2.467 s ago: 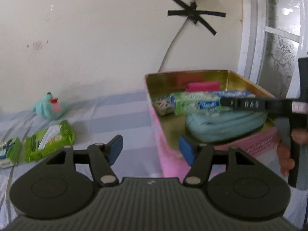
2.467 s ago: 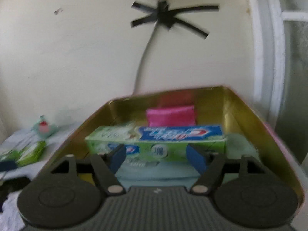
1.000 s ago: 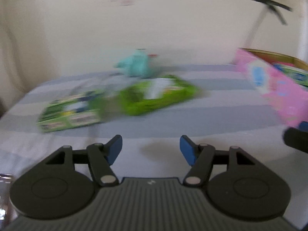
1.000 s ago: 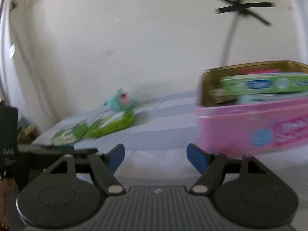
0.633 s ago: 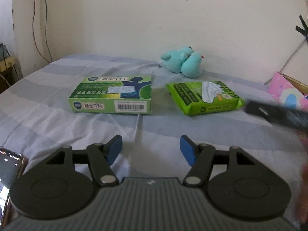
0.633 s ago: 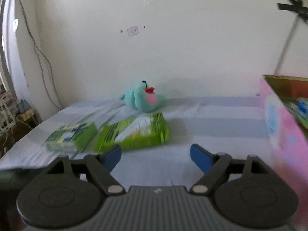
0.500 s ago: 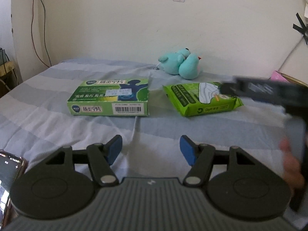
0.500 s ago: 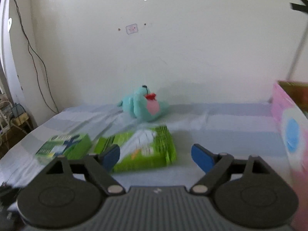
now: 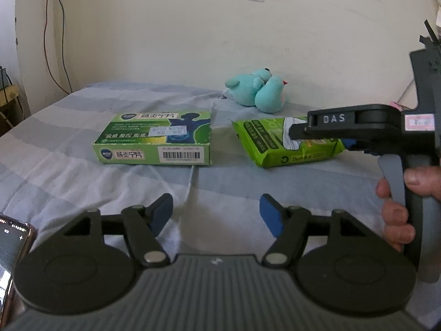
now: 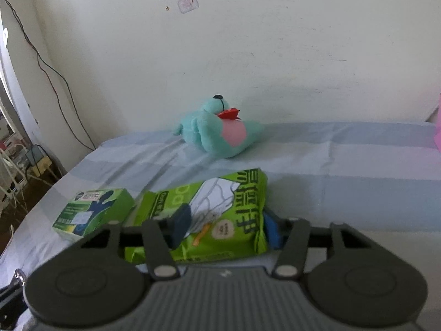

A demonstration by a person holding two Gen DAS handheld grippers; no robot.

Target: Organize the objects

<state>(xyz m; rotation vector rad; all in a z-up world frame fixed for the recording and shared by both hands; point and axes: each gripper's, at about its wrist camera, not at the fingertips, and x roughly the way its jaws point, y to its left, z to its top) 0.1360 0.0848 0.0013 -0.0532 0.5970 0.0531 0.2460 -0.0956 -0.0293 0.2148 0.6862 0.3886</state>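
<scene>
A green wipes pack (image 10: 220, 209) lies on the striped bed sheet and shows in the left wrist view (image 9: 264, 143) too. My right gripper (image 10: 224, 229) is open, its blue fingers on either side of the pack's near end. A green medicine box (image 9: 157, 140) lies left of the pack, also seen in the right wrist view (image 10: 91, 212). A teal plush toy (image 10: 217, 135) sits by the wall behind them, also in the left wrist view (image 9: 256, 91). My left gripper (image 9: 216, 215) is open and empty over bare sheet, in front of the box.
A phone (image 9: 11, 251) lies at the left near edge of the bed. A sliver of the pink tin (image 10: 437, 135) shows at the far right. A cable hangs on the wall at left. The bed edge drops off at left.
Both grippers swung left, away from the pink tin, to the green items. My right gripper moved forward and down until its open fingers straddle the wipes pack.
</scene>
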